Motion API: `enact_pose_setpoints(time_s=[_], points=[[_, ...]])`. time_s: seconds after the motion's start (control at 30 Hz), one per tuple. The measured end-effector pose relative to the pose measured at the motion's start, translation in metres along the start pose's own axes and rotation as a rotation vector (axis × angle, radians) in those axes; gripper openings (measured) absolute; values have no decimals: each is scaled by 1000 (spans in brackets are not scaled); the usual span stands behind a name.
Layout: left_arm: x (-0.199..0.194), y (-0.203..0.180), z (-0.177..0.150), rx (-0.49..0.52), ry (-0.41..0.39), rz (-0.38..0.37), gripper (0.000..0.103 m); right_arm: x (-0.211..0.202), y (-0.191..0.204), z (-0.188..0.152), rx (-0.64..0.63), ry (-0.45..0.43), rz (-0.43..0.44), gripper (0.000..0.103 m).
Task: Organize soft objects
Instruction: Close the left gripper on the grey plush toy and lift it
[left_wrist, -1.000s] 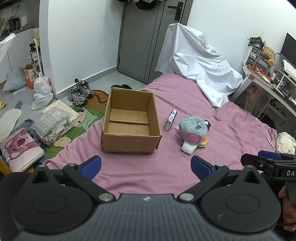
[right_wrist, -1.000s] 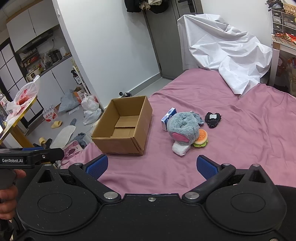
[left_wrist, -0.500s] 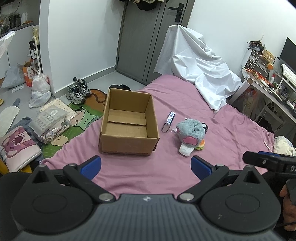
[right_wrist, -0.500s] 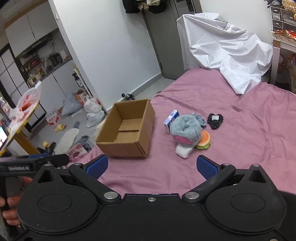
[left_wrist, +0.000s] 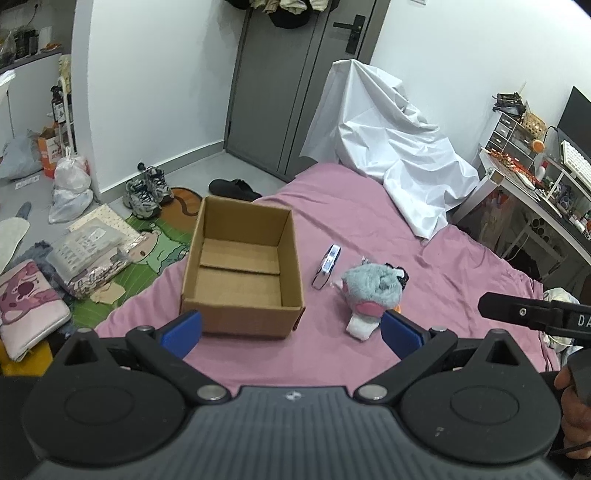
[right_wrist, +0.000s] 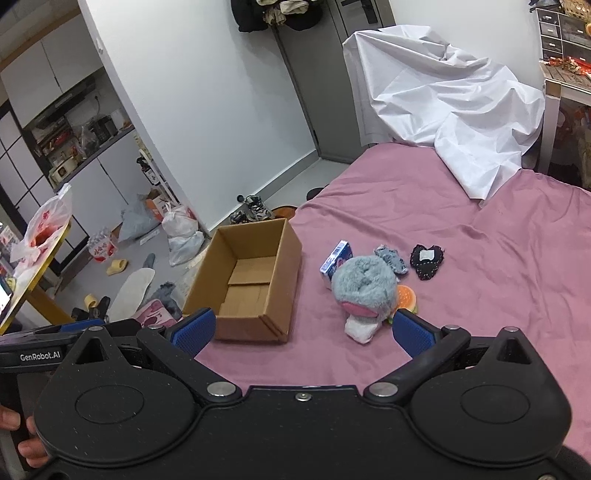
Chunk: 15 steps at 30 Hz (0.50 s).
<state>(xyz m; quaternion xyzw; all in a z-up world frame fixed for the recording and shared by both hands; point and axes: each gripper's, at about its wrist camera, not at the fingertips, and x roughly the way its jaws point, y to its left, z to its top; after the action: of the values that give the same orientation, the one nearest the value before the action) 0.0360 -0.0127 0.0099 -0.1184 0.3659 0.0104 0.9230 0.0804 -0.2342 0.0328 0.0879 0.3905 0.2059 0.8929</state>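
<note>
White walls, grey door (left_wrist: 295, 85), pink-sheeted bed (left_wrist: 369, 206), cluttered desk (left_wrist: 532, 192)

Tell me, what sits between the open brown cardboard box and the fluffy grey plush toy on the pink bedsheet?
A small blue-and-white carton, shown in both views, standing beside the plush toy.

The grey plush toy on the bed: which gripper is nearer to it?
Right, slightly. The right gripper has the plush toy ahead, beside its right finger. The left gripper faces the cardboard box more.
</note>
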Motion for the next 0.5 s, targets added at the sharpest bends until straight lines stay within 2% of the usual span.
enact_pose_setpoints(time_s=[0.3, 0.5], points=[[20, -12, 19, -7, 2, -24, 102, 12, -13, 23, 39, -6, -17, 103], [32, -15, 31, -48, -1, -46, 102, 17, -19, 42, 52, -20, -19, 103]])
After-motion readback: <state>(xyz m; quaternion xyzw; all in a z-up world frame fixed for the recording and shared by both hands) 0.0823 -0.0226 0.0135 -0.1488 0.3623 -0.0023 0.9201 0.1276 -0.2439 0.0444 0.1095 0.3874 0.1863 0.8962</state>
